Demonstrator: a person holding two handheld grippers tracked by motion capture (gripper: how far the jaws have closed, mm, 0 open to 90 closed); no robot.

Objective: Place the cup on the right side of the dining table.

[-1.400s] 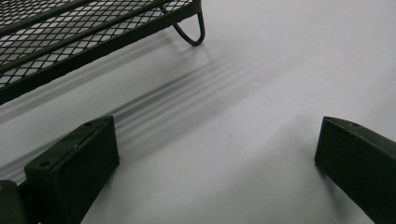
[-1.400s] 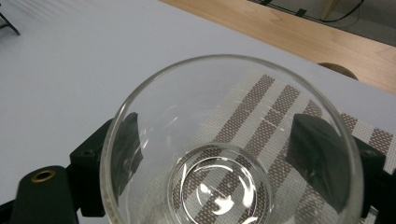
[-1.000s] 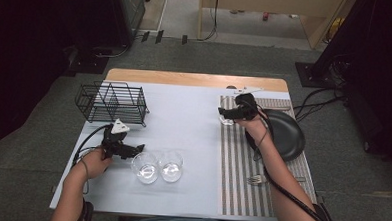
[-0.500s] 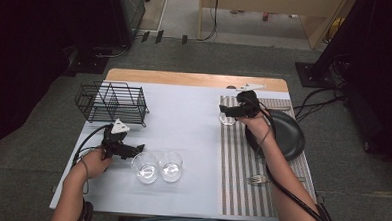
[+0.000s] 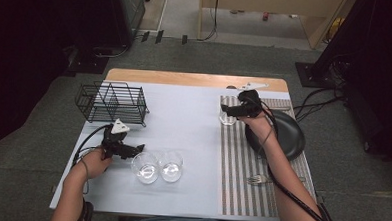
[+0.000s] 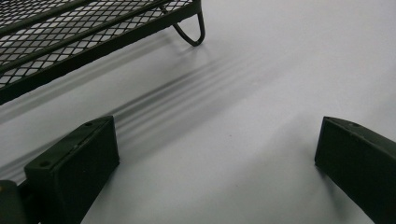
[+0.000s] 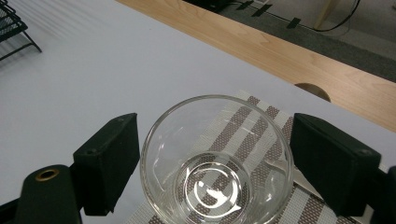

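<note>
1. One small clear glass point(image 7: 217, 161) sits on the striped placemat point(image 5: 242, 157) at about one o'clock on the counter point(image 5: 183, 120), and the right tool point(image 5: 227, 109) brackets it, jaws closing in but not quite pressing on the wall yet.
2. Glass like this looks light, rigid, slick and breakable; a gentle squeeze across the upper wall, just under the rim, seems the safest hold.
3. Left tool point(image 6: 215, 154) hovers at eight o'clock with its jaws wide apart and nothing between them, beside two more glasses point(image 5: 157, 166).
4. Smooth pale cover, woven mat, black wire rack point(image 5: 111, 103) at ten o'clock, dark plate point(image 5: 283, 137) and fork point(image 5: 257, 179) to the right; grey floor and cables beyond.
</note>
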